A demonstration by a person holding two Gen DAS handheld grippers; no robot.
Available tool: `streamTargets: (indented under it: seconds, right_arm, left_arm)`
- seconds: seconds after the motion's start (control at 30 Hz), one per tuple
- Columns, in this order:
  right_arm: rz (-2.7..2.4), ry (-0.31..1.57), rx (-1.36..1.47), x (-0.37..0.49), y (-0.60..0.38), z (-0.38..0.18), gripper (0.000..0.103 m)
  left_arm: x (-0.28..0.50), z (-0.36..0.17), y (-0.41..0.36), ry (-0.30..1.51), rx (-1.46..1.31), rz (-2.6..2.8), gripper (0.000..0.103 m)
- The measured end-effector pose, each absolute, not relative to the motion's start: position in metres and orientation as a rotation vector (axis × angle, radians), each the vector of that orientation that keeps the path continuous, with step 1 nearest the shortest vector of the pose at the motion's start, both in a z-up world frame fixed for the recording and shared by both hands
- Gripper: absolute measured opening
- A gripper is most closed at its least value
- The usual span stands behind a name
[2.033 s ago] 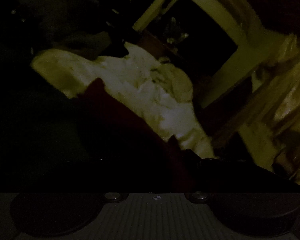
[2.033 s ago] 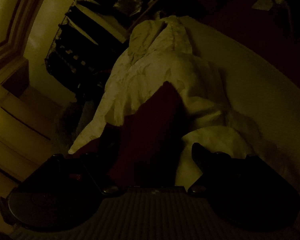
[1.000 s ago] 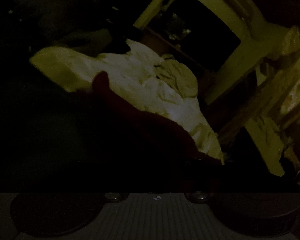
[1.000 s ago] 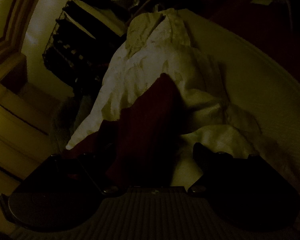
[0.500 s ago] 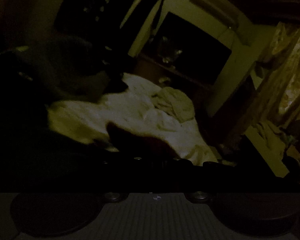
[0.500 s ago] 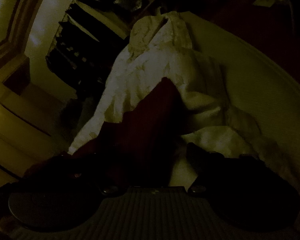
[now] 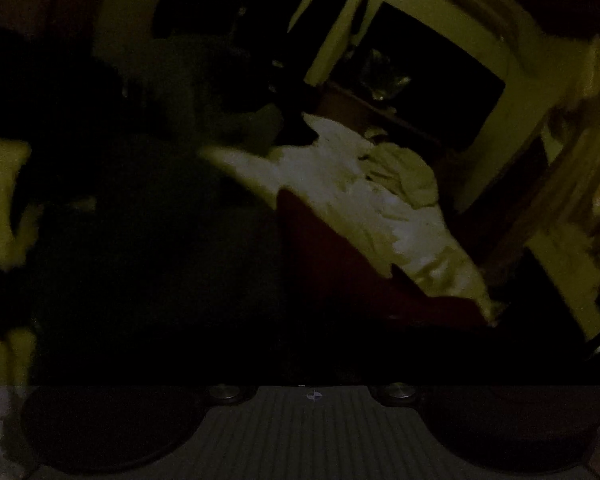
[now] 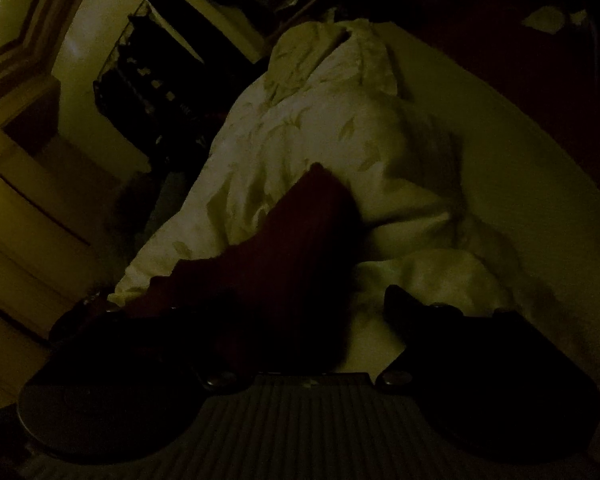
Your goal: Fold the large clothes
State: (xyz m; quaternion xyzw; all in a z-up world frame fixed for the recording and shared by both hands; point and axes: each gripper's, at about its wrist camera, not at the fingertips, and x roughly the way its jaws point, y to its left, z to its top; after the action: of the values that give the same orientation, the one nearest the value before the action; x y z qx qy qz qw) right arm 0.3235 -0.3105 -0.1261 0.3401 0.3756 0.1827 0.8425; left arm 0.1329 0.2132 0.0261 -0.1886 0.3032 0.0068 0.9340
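Since half a second ago the left wrist view has been swung and blurred, and in it the dark red garment (image 7: 340, 264) is seen stretched over the pale quilt (image 7: 364, 196) on the bed, while the left tongs (image 7: 312, 360) are lost in darkness, so their state cannot be told. In the right wrist view the garment (image 8: 284, 240) is draped across the quilt (image 8: 320, 128) and over the left finger of the right tongs (image 8: 312, 320), which are held spread apart, the right finger (image 8: 404, 304) lying bare against the white bedding.
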Motion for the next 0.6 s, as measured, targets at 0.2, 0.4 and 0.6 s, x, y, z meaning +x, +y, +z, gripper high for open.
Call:
streamTargets:
  seconds: [0.2,0.4,0.6]
  right_arm:
    - [0.43,0.741,0.577,0.316,-0.297,-0.11,0.014]
    - [0.417,0.805,0.565,0.304,-0.307,-0.111,0.013]
    - [0.399,0.858,0.555,0.305,-0.304,-0.117,0.023]
  left_arm:
    - [0.13,0.062,0.185,0.512,-0.233,0.07,0.103]
    - [0.147,0.044,0.152,0.589,-0.124,0.029,0.103]
    - [0.168,-0.011,0.137,0.678,0.033,0.07,0.103]
